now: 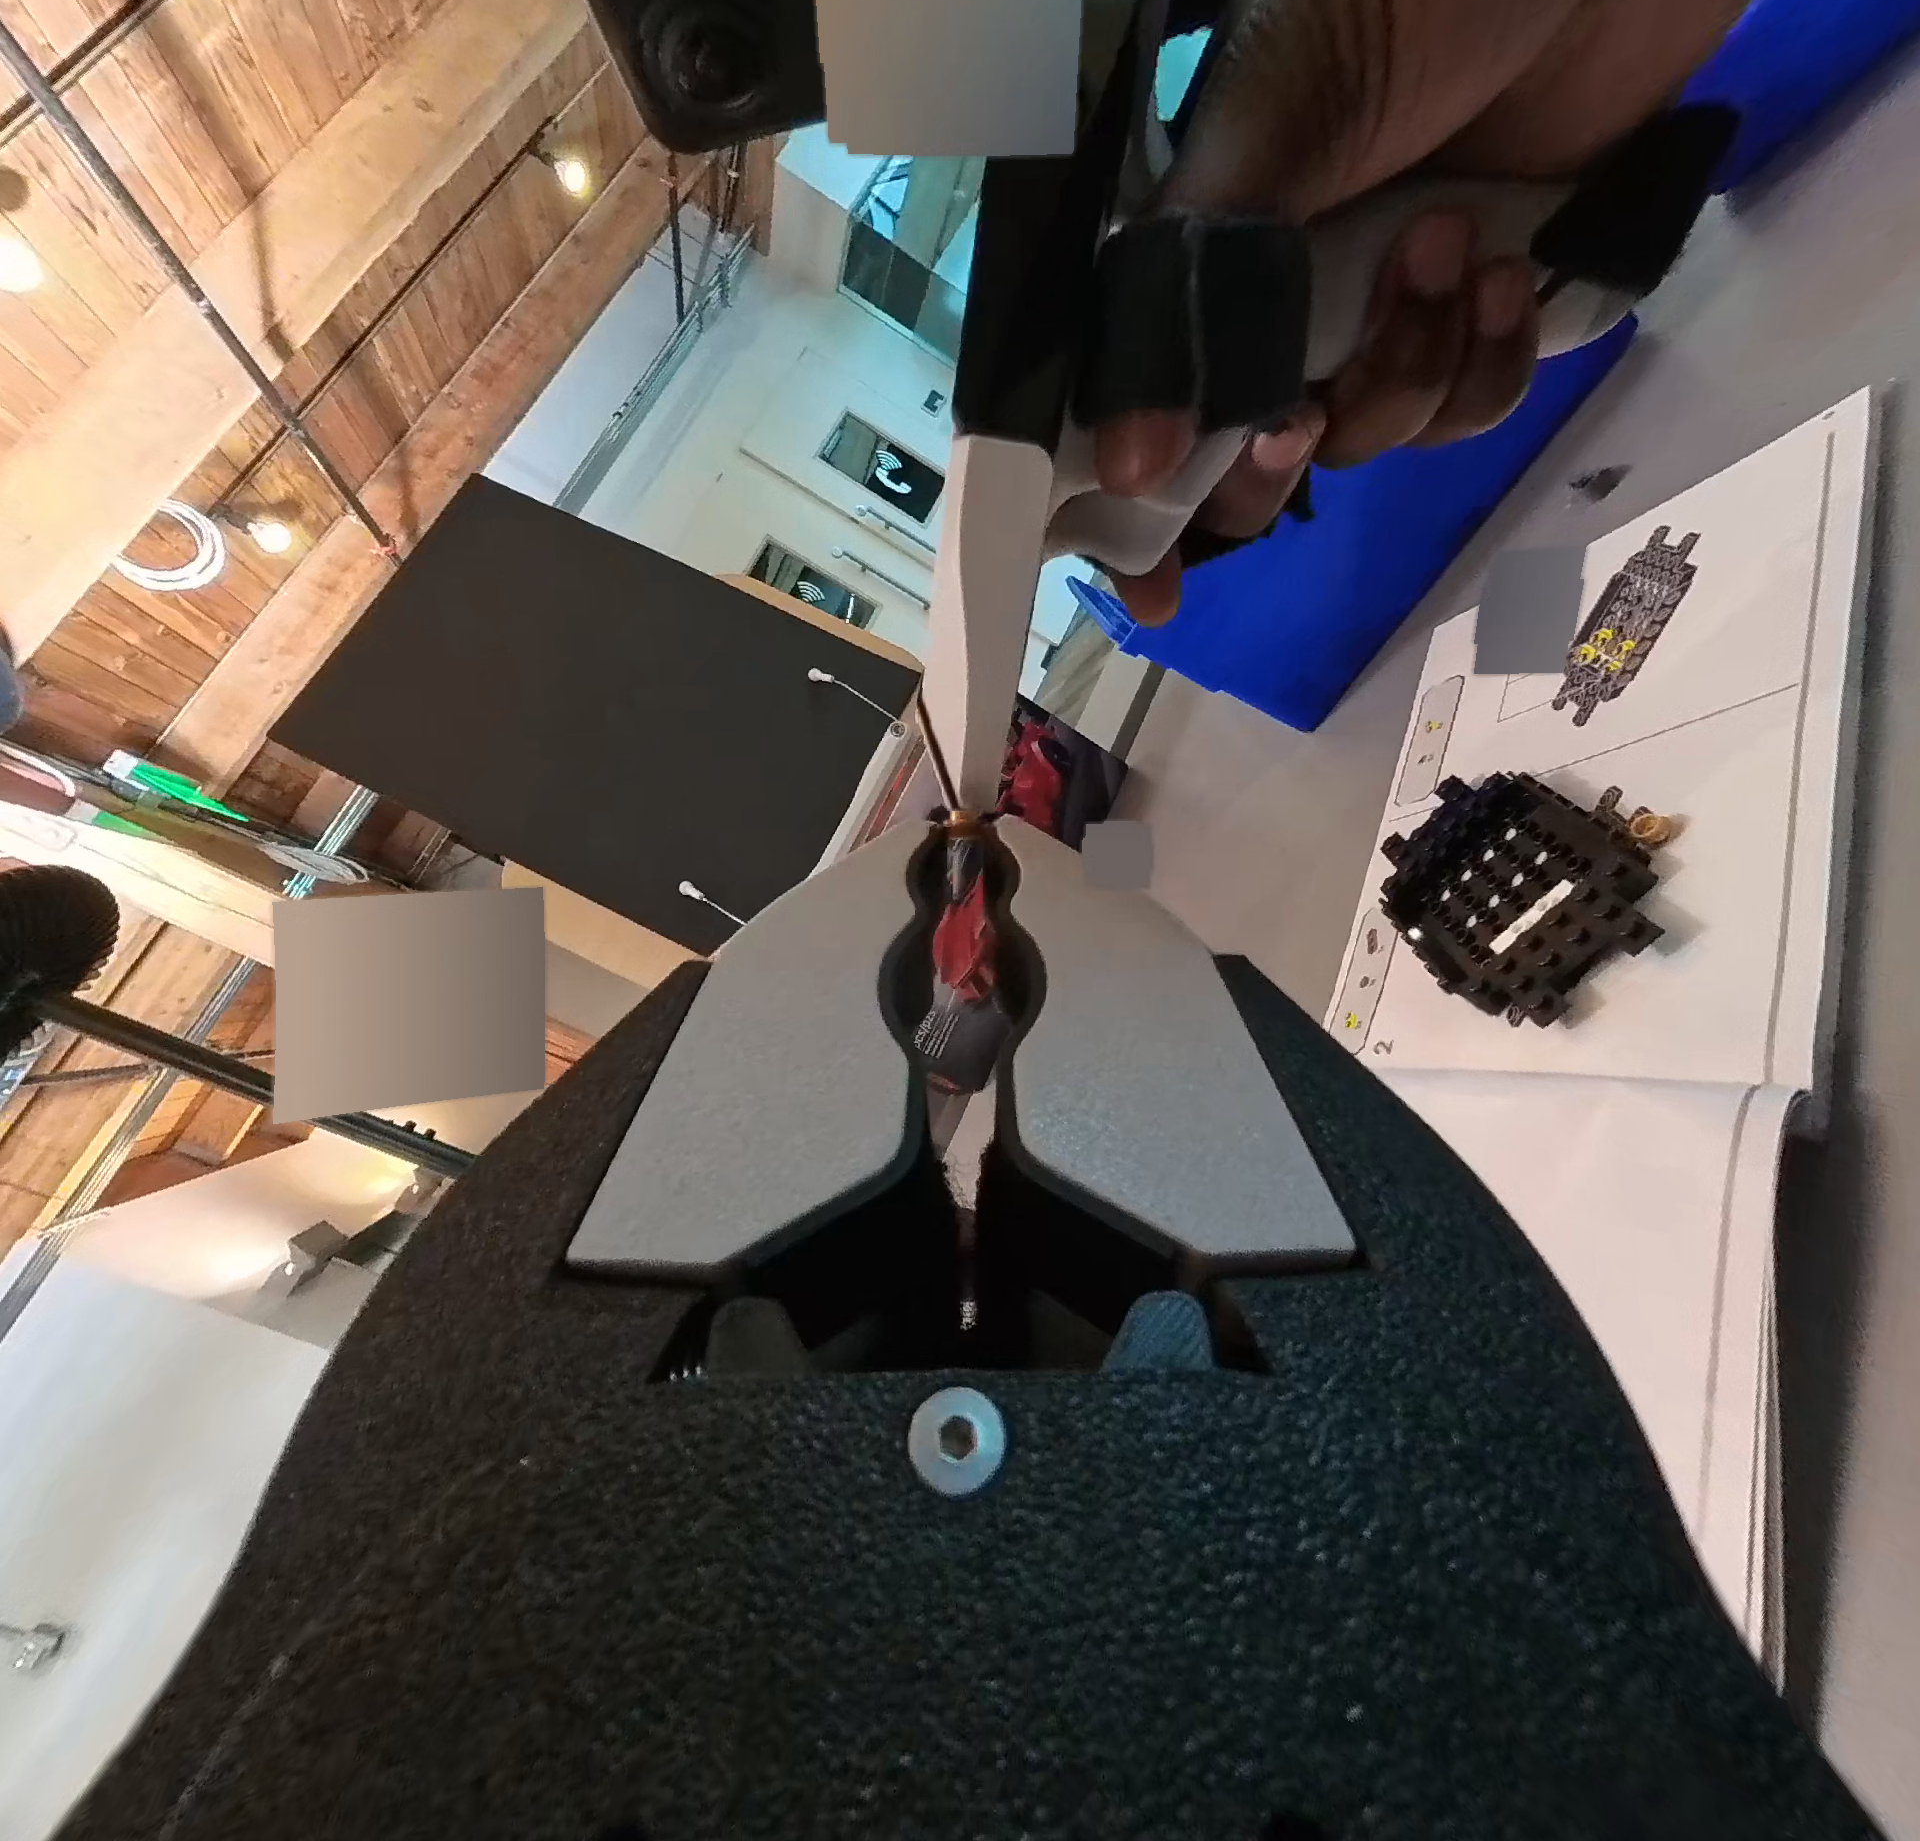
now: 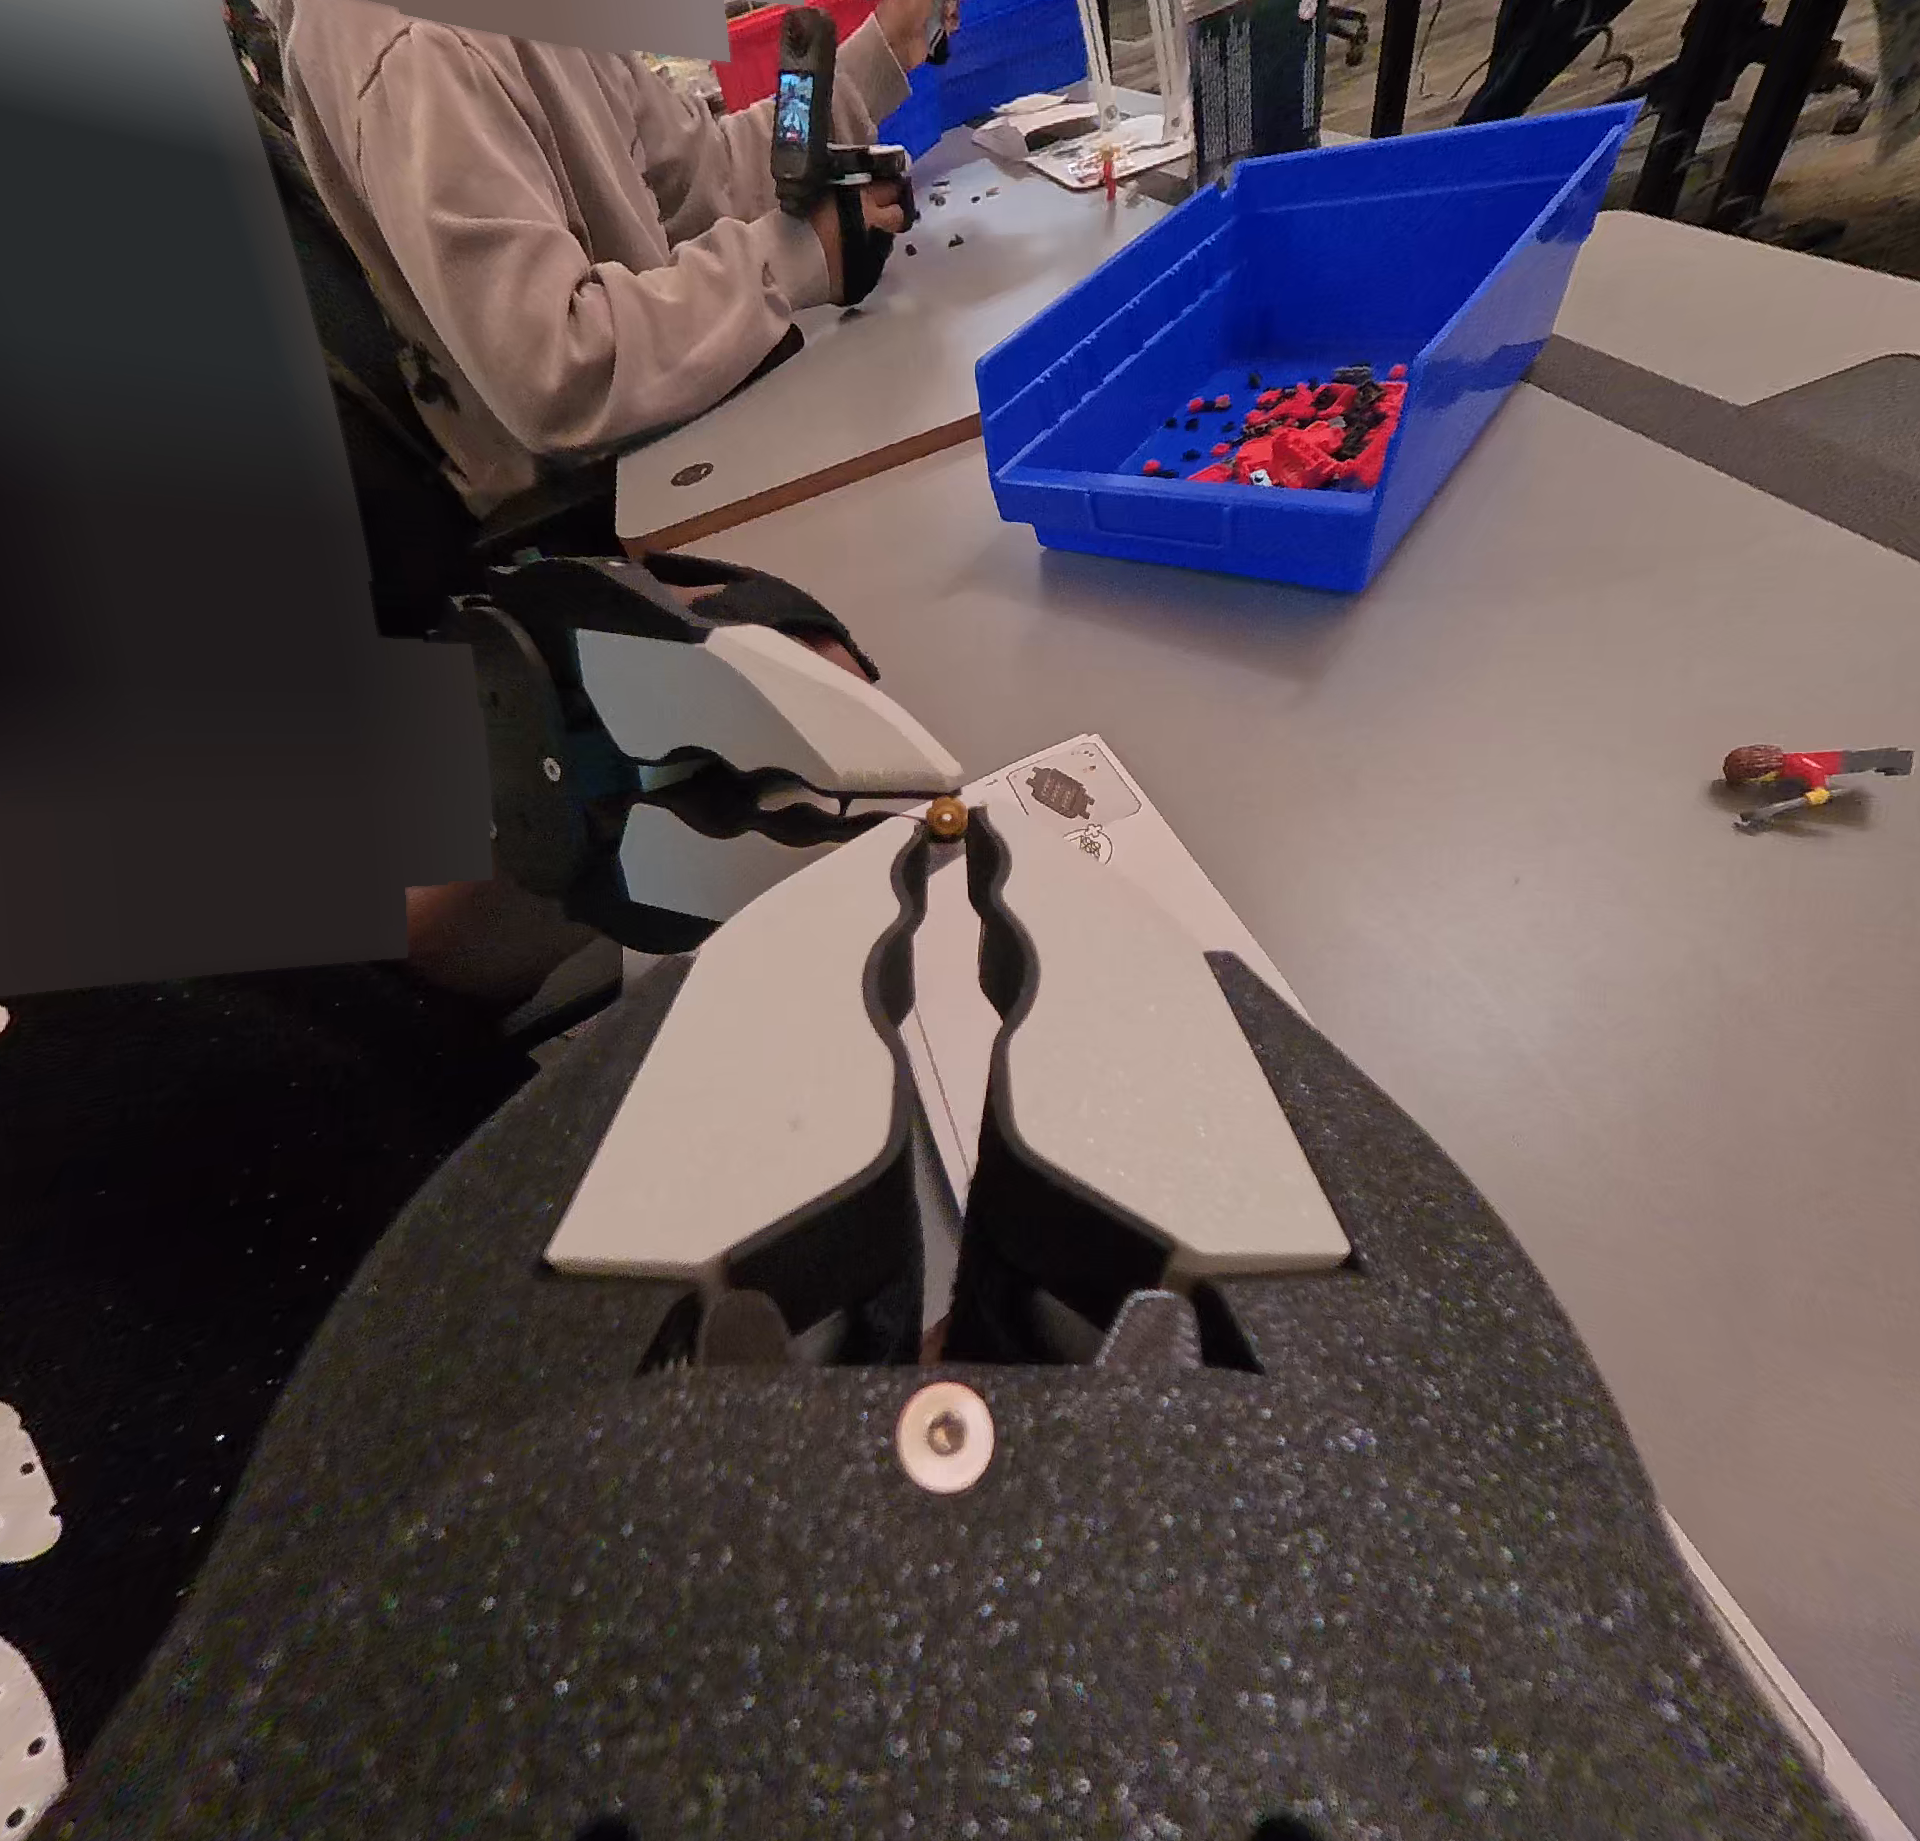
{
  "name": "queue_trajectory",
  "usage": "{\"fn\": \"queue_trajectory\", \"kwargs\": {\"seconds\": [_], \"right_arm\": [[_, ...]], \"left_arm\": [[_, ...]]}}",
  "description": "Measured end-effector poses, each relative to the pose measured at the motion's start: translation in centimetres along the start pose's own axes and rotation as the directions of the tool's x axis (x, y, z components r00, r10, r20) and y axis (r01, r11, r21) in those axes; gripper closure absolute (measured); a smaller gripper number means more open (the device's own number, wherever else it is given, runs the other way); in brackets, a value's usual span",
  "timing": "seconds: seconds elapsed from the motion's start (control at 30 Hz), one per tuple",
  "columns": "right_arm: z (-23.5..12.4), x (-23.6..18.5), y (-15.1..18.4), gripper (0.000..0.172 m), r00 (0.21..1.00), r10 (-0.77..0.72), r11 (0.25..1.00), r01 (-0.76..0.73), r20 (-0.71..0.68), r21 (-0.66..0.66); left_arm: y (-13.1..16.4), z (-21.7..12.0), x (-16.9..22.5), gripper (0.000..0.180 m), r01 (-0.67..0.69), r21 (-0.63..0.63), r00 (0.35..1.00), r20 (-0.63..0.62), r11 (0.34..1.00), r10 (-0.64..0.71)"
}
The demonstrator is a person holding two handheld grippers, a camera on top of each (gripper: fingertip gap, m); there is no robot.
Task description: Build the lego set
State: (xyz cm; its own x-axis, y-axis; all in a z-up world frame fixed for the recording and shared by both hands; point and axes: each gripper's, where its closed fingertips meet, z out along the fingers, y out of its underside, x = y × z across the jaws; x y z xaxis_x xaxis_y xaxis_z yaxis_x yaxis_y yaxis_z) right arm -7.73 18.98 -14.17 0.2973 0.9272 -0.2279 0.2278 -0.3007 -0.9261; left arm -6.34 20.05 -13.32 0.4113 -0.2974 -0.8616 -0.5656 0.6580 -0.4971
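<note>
The left gripper (image 1: pixel 964 827) reaches in from the left of the right gripper's jaws. Its two pale grey fingers are drawn nearly together and their tips end at a small, round, golden-brown plastic piece (image 2: pixel 945 817). That piece sits exactly at the tip line of both tools, held up off the grey tabletop (image 2: pixel 1455 856) rather than lying on it. The right gripper (image 2: pixel 945 835) meets it roughly crosswise to the left one, and its jaws are narrowed so that the two dark wavy pads pinch the piece from either side at their very ends. Both grippers appear to have hold of it, so neither is the nearer. The piece is too small and round to show a long axis, though in the right wrist view a pale hole faces back along the right fingers. Just under and beyond the right jaws lies an open white paper instruction booklet (image 2: pixel 1143 856). Right of the left jaws, a flat black studded brick assembly (image 1: pixel 1517 918) rests on its page. Farther ahead and right of the right jaws stands a blue plastic bin (image 2: pixel 1507 337) holding red and black bricks. Well off to the right lies a small red toy figure (image 2: pixel 1808 768).
</note>
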Motion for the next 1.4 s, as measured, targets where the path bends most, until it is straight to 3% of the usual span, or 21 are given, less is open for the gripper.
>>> {"fn": "queue_trajectory", "kwargs": {"seconds": [0.57,0.8,0.87,1.0,1.1,1.23,1.4], "right_arm": [[-0.3,-0.2,0.7,0.167,1.0,-0.008,0.999,0.009,0.03,-0.037],[-0.6,-0.3,0.5,0.168,0.998,0.005,1.0,-0.004,0.057,-0.005],[-0.7,-0.2,0.4,0.168,0.998,0.008,1.0,-0.008,0.059,0.003],[-1.2,0.5,0.7,0.168,0.999,-0.003,1.0,0.003,0.04,-0.013],[-2.1,2.1,3.0,0.168,0.999,-0.032,0.984,0.033,0.009,-0.176],[-2.4,3.7,7.4,0.168,0.999,-0.039,0.903,0.043,0.018,-0.428],[-1.7,5.6,10.9,0.168,0.996,-0.075,0.769,0.084,0.041,-0.633]], "left_arm": [[-0.3,-0.1,0.8,0.175,-0.052,0.013,0.998,-0.038,0.999,0.052],[-0.6,-0.1,0.6,0.174,-0.013,0.032,1.0,-0.02,0.999,0.013],[-0.6,-0.1,0.4,0.163,0.02,0.038,1.0,-0.017,0.999,-0.02],[0.6,0.0,1.3,0.159,0.095,-0.008,0.991,-0.096,0.995,-0.095],[2.8,-0.1,3.0,0.167,0.254,-0.138,0.93,-0.237,0.957,-0.281],[5.8,-0.7,4.7,0.176,0.458,-0.381,0.76,-0.3,0.803,-0.576],[5.9,-0.5,3.9,0.176,0.613,-0.35,0.674,-0.235,0.708,-0.7]]}}
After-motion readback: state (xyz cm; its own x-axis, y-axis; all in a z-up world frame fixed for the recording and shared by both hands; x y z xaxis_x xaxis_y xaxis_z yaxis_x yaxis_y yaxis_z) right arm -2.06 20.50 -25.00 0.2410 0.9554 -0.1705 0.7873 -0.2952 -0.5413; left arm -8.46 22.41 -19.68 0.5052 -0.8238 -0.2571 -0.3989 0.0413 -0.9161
